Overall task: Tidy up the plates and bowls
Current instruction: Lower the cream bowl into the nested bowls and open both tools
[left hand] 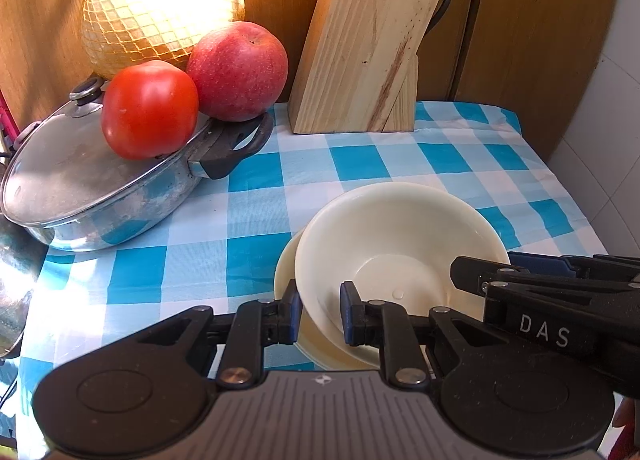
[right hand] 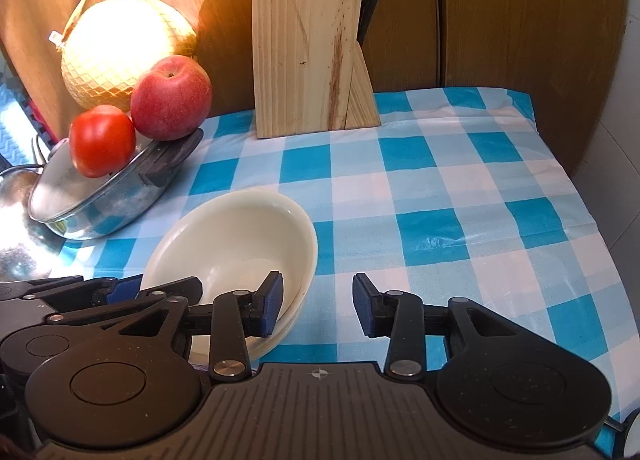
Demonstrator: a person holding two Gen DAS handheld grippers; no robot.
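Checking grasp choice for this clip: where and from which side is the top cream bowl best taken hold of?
Grip the cream bowl by its thin rim on the near side, one finger inside and one outside. It sits nested on a cream plate, so its wall is exposed there, and the far side is harder to reach.

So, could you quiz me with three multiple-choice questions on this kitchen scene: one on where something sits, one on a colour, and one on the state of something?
1. The tomato rests:
A. on the pot lid
B. in a basket
C. on a shelf

2. The checked tablecloth is white and:
A. red
B. blue
C. green

3. The right tongs are:
A. open
B. shut on a cup
C. shut on a spoon

Answers:
1. A: the tomato sits on the glass lid near its edge.
2. B: the squares alternate blue and white.
3. A: a clear gap shows between the pads, which press on nothing.
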